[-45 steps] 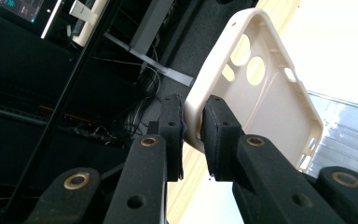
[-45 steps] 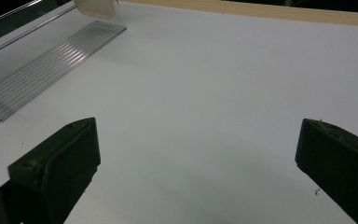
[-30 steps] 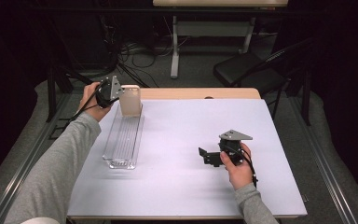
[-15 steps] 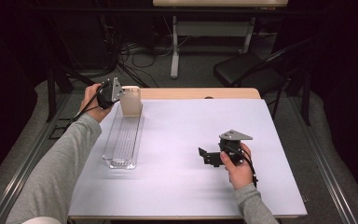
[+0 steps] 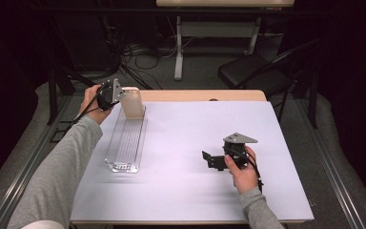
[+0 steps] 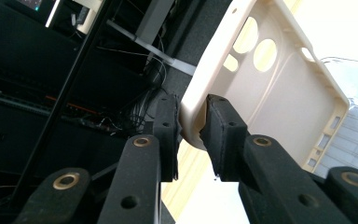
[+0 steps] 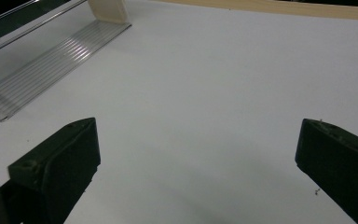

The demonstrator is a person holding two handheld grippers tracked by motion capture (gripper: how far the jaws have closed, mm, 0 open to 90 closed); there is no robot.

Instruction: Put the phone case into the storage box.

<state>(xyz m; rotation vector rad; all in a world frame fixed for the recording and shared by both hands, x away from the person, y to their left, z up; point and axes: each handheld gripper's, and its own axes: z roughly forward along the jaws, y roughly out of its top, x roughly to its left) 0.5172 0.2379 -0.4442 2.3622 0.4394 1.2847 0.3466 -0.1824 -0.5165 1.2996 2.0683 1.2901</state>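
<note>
A cream phone case stands upright at the far end of a clear ribbed tray. My left gripper comes at it from the left. In the left gripper view the case's rim sits between the two black pads of the left gripper, which still touch it; the jaws have just been opening a little. My right gripper rests low over the white table at the right, and its jaws stand wide open with nothing between them. The tray and the case's foot lie far off to its left.
The white table top has a wooden strip along its far edge. Behind the table stand a black folding chair and a desk leg among floor cables. A metal rail runs along the left side.
</note>
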